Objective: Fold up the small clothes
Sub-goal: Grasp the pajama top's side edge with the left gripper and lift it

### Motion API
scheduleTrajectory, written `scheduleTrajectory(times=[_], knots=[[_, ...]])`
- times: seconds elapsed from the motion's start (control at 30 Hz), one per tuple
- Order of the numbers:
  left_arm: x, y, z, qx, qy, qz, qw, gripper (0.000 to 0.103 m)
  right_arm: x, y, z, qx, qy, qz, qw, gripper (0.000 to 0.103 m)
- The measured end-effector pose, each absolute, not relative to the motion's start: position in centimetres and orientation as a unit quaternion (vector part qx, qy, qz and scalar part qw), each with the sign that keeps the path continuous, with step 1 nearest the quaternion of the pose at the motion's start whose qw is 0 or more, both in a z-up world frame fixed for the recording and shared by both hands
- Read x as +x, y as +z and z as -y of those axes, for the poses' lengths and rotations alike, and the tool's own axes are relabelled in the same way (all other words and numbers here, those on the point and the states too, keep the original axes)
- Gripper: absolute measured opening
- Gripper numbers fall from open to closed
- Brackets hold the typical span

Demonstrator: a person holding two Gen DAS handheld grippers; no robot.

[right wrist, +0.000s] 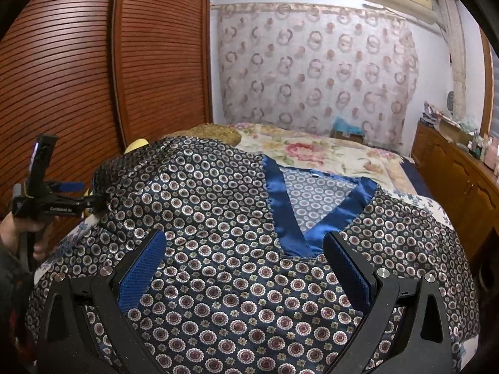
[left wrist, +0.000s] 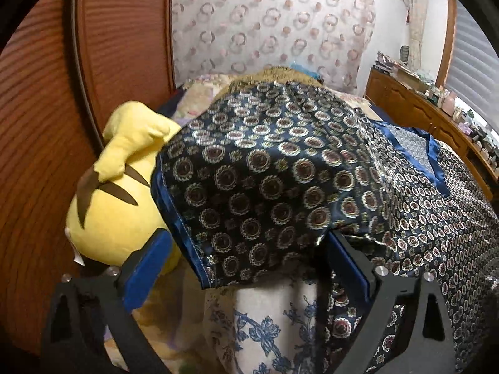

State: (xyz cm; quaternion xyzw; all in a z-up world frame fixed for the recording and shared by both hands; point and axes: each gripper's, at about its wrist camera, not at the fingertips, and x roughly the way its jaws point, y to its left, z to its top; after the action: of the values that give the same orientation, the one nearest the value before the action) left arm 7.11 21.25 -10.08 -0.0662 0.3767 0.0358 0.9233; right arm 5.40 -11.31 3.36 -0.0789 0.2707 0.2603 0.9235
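Folding the sleeve inward: satin V-neck top [right wrist: 237, 249] fills centre of right view, spread on bed [right wrist: 327, 152]; left gripper [left wrist: 246, 258] looks wide, sleeve hem draped betw fingers, grip unclear; right gripper [right wrist: 246, 265] wide, empty; carry hem across evenly, avoid plush toy [left wrist: 124, 193] at left.

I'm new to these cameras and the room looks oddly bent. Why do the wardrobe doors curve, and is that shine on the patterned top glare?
Both views are fisheye, so straight lines bow: in the right wrist view the slatted wardrobe doors arc, with black corners around the round image. In the left wrist view the satin top throws pale glare across its upper folds. Both pictures are slightly soft.
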Motion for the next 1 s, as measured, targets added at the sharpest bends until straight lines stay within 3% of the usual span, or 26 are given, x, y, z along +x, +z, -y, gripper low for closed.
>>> scheduleTrajectory(times=[0.13,0.23,0.33,0.4,0.53,0.6,1.0], knots=[[7.7,-10.7,-21.2,-0.068,0.016,-0.393,0.917,0.095,5.7,3.0,10.7,-0.084,0.267,-0.277,0.919,0.103],[8.0,-10.9,-20.9,-0.074,0.004,-0.405,0.911,0.087,6.0,2.5,10.0,-0.09,0.276,-0.286,0.913,0.103],[8.0,-11.0,-21.3,-0.08,-0.008,-0.407,0.91,0.069,6.5,1.7,9.1,-0.1,0.293,-0.301,0.902,0.1],[8.1,-11.2,-21.3,-0.082,-0.013,-0.413,0.907,0.045,6.8,1.2,8.5,-0.106,0.304,-0.313,0.893,0.099],[8.2,-11.3,-21.0,-0.064,-0.003,-0.416,0.907,0.024,6.8,0.5,7.8,-0.11,0.314,-0.32,0.887,0.099],[7.9,-11.1,-21.3,-0.058,0.009,-0.411,0.91,0.001,6.8,0.3,7.8,-0.11,0.316,-0.322,0.886,0.099],[6.0,-4.2,-20.0,-0.027,0.001,-0.324,0.946,0.0,7.3,0.4,9.4,-0.094,0.307,-0.324,0.89,0.099]])
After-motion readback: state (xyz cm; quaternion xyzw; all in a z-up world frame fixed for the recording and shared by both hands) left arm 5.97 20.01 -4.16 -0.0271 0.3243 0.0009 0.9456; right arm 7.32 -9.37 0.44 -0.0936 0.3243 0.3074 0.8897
